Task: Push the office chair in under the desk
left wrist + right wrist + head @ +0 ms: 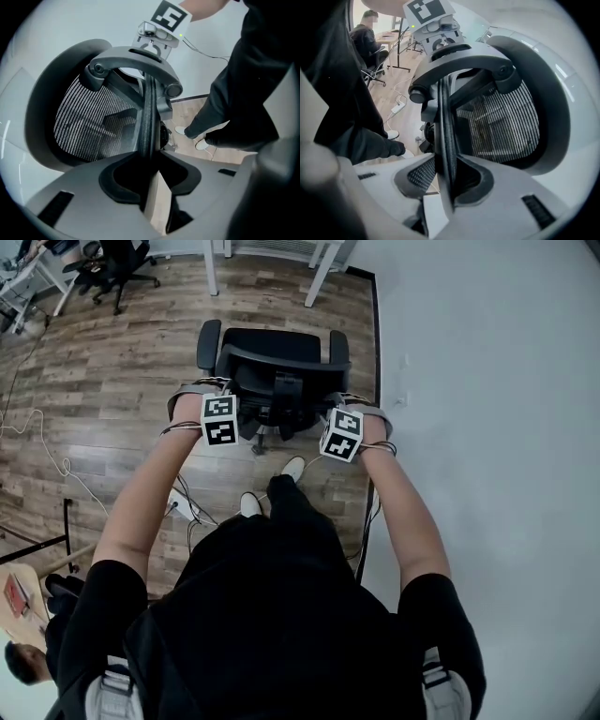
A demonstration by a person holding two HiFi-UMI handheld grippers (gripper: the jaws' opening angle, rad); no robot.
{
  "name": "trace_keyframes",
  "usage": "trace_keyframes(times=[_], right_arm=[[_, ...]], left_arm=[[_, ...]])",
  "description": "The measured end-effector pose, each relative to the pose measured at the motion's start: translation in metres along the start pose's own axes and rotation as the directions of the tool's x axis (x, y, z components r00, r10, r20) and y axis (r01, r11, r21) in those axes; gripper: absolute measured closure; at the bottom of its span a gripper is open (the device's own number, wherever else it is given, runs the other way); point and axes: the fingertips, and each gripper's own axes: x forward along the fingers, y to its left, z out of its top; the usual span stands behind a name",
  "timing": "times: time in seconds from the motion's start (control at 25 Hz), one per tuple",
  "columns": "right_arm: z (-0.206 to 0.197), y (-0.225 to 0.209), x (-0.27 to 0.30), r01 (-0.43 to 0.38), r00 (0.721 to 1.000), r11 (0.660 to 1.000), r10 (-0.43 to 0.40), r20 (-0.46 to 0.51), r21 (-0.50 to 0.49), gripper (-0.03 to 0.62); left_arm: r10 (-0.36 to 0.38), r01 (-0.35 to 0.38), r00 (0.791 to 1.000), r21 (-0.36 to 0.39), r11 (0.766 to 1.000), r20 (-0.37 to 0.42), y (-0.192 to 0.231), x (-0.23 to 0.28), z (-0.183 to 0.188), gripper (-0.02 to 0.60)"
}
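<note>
I have both tools clamped on the office chair point(281, 357) by its backrest rim point(147, 117): the left tool point(150, 160) at 10 o'clock and the right tool point(444, 164) at 2. The chair stands at 12 o'clock, not yet under the bench point(210, 273). If I push unevenly, I judge it could swivel toward the wall point(487, 381) at 3 o'clock. An armrest point(208, 345) could also strike a bench leg.

No legible text, brand, number or label appears in any view. The only printed signs are black-and-white square marker patterns. One set stands on the faces of the left cube point(219, 420), part of the left gripper point(150, 163). Another stands on the right cube point(341, 434), part of the right gripper point(446, 176). These patterns contain no letters or digits.
</note>
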Motion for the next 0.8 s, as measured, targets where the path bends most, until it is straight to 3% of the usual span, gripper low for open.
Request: trace_keyframes(times=[0.16, 0.36, 0.8], right_arm=[[-0.004, 0.019, 0.013, 0.007, 1.000, 1.000, -0.007, 0.005, 0.019, 0.479], [0.007, -0.063, 0.021, -0.014, 1.000, 1.000, 0.014, 0.001, 0.013, 0.477], [-0.005, -0.135, 0.060, -0.004, 1.000, 1.000, 0.004, 0.025, -0.009, 0.475]], left_arm=[[0.018, -0.018, 1.000, 0.002, 1.000, -0.010, -0.018, 0.013, -0.001, 0.463], [0.000, 0.000, 1.000, -0.019, 1.000, -0.009, 0.060, 0.017, -0.011, 0.463], [-0.010, 0.009, 1.000, -0.043, 0.999, -0.023, 0.130, 0.054, -0.015, 0.465]])
